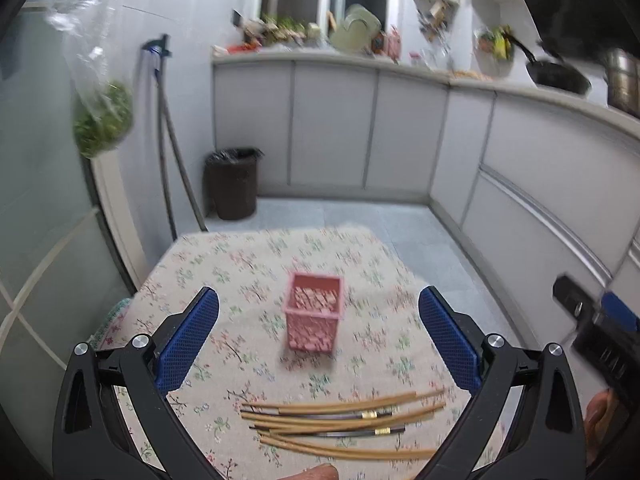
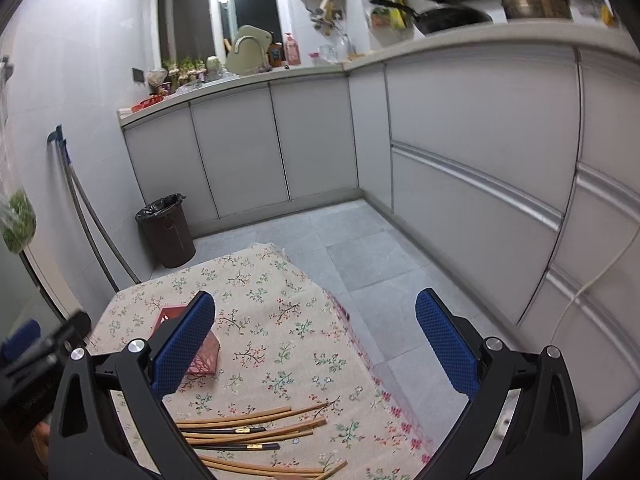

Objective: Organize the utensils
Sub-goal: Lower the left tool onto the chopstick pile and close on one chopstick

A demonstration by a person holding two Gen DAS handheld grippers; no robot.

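A pink lattice holder (image 1: 314, 310) stands upright in the middle of a floral tablecloth (image 1: 248, 264). Several chopsticks (image 1: 340, 426), bamboo ones and dark ones with gold bands, lie loose in a row near the table's front edge. My left gripper (image 1: 319, 334) hovers above them, open and empty, its blue pads wide apart. In the right wrist view the chopsticks (image 2: 256, 436) lie low in the frame, and the pink holder (image 2: 200, 354) is partly hidden behind the left finger. My right gripper (image 2: 315, 338) is open too, holding nothing, above the table's right side.
A dark bin (image 1: 233, 182) with a black liner stands on the tiled floor beyond the table. Mop handles (image 1: 172, 168) lean against the left wall. White cabinets (image 2: 460, 168) run along the back and right. A fingertip (image 1: 316, 472) shows at the bottom edge.
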